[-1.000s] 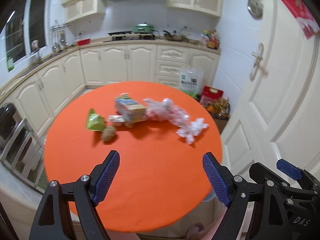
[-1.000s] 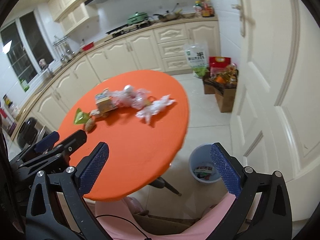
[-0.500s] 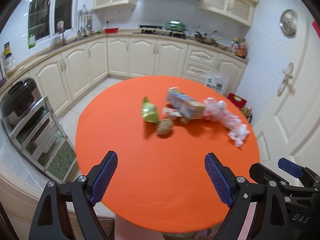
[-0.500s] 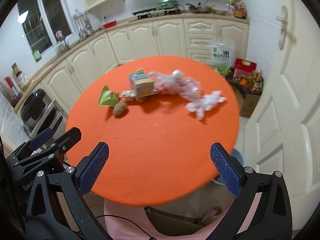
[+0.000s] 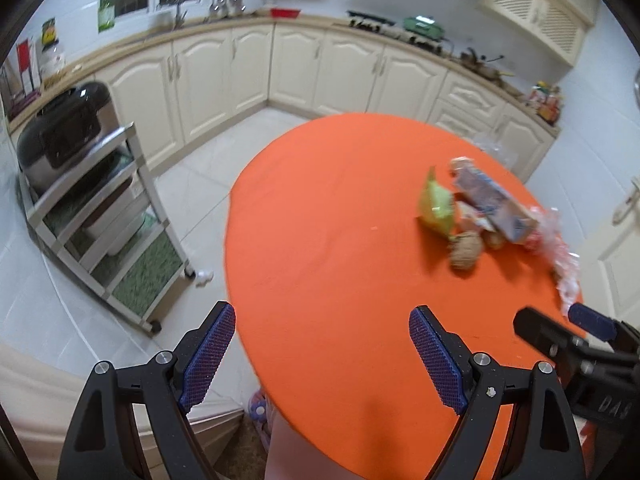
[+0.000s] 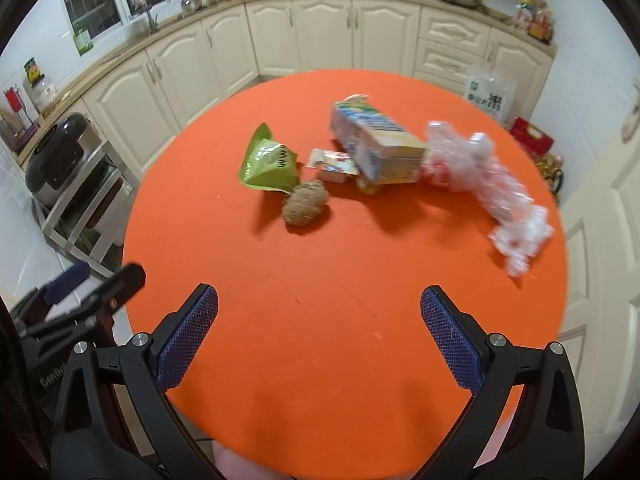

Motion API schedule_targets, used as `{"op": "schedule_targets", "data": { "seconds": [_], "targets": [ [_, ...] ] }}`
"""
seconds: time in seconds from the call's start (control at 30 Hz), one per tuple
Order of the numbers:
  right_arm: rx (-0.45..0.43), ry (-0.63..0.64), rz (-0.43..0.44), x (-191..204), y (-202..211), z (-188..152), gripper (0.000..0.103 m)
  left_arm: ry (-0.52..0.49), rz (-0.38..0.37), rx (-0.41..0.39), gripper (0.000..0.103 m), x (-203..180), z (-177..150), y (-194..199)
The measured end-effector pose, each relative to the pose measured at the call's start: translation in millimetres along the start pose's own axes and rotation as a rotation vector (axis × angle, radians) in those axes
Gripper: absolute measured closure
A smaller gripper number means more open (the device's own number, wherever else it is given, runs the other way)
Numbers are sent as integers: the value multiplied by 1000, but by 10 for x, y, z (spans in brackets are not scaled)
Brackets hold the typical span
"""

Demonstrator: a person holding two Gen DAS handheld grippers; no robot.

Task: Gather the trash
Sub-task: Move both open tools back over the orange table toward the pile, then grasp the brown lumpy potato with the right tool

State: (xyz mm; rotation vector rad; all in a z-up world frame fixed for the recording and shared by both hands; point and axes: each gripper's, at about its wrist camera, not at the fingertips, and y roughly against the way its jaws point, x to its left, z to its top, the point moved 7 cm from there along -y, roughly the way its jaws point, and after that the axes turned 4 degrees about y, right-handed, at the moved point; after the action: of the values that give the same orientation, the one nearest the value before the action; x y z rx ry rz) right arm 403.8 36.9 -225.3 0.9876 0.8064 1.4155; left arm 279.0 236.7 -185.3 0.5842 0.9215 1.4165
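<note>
Both grippers, left gripper (image 5: 322,354) and right gripper (image 6: 318,334), have fingers spread wide, holding nothing. Ahead lies a green wrapper (image 6: 267,161) (light, crinkly, probably slippery); pinch its flat edge.

Clustered trash (image 6: 376,152) on orange table (image 6: 320,320)

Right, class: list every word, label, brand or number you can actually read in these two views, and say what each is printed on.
"DAS", partly cut off: on the black right gripper body, seen from the left wrist.
"米", large dark character: on the clear plastic rice bag by the cabinets; its smaller print is unreadable.
Green foil snack packet: dark lettering, too blurred.
Blue and white carton: print too blurred.
</note>
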Motion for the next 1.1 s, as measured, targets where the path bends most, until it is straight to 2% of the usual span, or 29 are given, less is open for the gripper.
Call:
{"op": "schedule_targets", "data": {
  "seconds": [0.2,0.33,0.4,0.47,0.6,0.7,0.83,1.0,1.1],
  "targets": [
    [32,-42,-28,25,-441,231,2,48,32,33,18,15,257,-392],
    [57,-52,-23,57,-680,345,14,53,26,42,18,-7,365,-559],
    [78,-43,-20,85,-792,360,23,60,19,44,18,-26,419,-622],
    [96,-35,-10,109,-892,372,45,62,11,47,18,-27,443,-678],
    [68,42,-73,126,-905,357,59,61,0,68,18,-80,493,-806],
    [54,33,-31,105,-846,331,71,42,-5,80,18,-178,514,-872],
    [48,10,7,-46,-742,227,71,7,-6,87,18,-394,535,-929],
    [17,-10,41,-283,-545,168,71,-33,-45,77,18,-712,615,-1012],
    [-29,-47,30,-481,-415,174,71,-91,-65,87,18,-926,612,-1118]
  ]
}}
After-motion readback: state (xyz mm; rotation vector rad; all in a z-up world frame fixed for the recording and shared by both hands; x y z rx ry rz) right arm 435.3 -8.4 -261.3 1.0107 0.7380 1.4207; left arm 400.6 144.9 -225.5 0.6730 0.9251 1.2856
